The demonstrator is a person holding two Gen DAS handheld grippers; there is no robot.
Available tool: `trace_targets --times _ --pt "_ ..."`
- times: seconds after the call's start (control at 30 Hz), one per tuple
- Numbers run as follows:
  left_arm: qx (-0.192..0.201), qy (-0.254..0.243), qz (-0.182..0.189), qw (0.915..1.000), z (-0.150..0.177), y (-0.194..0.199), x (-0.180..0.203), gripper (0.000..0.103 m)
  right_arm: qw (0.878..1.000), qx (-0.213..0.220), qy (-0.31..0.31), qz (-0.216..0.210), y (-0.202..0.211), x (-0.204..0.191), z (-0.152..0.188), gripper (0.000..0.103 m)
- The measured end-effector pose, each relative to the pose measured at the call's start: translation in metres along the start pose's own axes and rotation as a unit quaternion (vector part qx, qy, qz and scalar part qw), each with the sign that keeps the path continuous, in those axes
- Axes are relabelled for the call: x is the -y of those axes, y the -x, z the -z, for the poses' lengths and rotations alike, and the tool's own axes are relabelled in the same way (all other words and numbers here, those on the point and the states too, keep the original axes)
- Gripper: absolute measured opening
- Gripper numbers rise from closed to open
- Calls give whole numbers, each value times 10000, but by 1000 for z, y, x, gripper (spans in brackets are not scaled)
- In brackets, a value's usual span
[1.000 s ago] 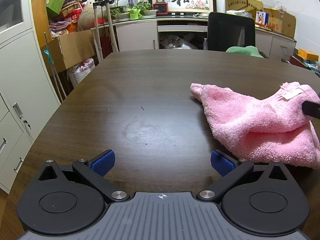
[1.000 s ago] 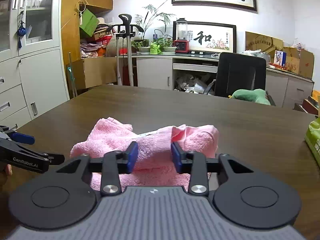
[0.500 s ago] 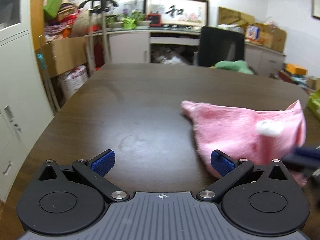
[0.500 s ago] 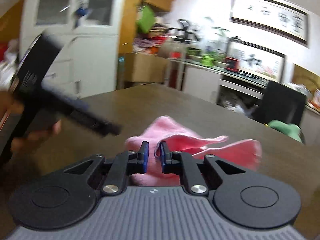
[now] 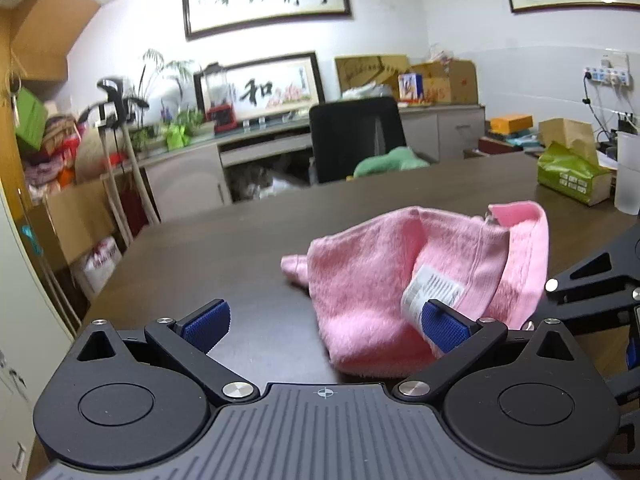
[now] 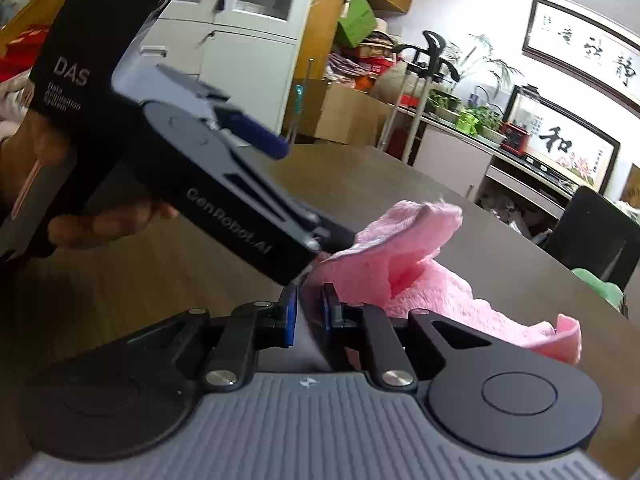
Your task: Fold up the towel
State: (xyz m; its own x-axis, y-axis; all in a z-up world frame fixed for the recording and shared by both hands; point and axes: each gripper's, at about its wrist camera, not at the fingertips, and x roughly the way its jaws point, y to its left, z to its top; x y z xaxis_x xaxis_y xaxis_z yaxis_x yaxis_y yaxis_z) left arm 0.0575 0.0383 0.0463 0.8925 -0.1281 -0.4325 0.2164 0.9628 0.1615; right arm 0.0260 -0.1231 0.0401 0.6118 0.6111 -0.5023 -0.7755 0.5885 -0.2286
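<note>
Pink towel (image 5: 404, 288) bunched on dark surface (image 5: 224, 248), right of centre in left wrist view, one corner lifted. Left gripper (image 5: 326, 326) jaws wide apart, holding nothing; its right pad touches the towel's white label (image 5: 430, 294). Right gripper (image 6: 308, 316) jaws narrowed onto a towel edge, cloth between the pads. In right wrist view the left gripper's body crosses in front, blocking the towel's near-left part; hand (image 6: 100, 220) partly seen behind it.

Green tissue pack (image 5: 572, 178) and a translucent cup (image 5: 628, 172) at far right of surface, well apart from towel. Black chair (image 5: 356, 136) at far edge, green cushion (image 5: 390, 162) on it. Bare surface left of towel. Cabinet (image 5: 24, 320) beyond left edge.

Right gripper in left view cut off by frame. Towel underside hidden.
</note>
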Motion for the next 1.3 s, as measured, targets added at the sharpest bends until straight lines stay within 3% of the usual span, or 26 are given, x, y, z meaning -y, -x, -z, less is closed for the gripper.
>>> trace_targets --times 0.07,0.17,0.27,0.47,0.67,0.8,0.93,1.03,1.07,1.1,1.13,1.3 --pt "87 -2 106 9999 0 1 2 103 10000 3 44 -11 0 -2 1 14" --pt "187 129 1054 9942 -3 8 -3 103 9999 7 134 40 1 -6 4 14" --pt "401 90 1457 9885 -4 17 -1 103 9998 36 188 64 0 -9 5 14" --pt "494 -40 1828 9819 -2 16 15 103 9995 70 298 77 -2 -12 6 15" --pt "458 22 1453 9883 3 2 28 102 9992 1 398 41 -6 -14 9 16" --pt "503 102 1313 9900 4 3 27 83 9990 -21 444 37 -8 -14 10 17" --pt "655 44 1115 9916 6 11 24 75 9990 -9 432 59 -7 -13 11 18" --pt "757 29 1145 9905 4 16 21 62 9990 -22 434 69 -7 -11 11 18" --pt "748 38 1179 9902 3 17 21 54 9990 -27 437 73 -7 -11 12 19" --pt "716 45 1198 9902 2 16 21 38 9990 -27 438 77 -8 -10 11 19" --pt "656 48 1226 9903 2 15 21 29 9990 -22 434 86 -8 -10 11 19" --pt "457 56 1249 9911 4 12 21 12 9990 -4 435 107 -9 -7 11 23"
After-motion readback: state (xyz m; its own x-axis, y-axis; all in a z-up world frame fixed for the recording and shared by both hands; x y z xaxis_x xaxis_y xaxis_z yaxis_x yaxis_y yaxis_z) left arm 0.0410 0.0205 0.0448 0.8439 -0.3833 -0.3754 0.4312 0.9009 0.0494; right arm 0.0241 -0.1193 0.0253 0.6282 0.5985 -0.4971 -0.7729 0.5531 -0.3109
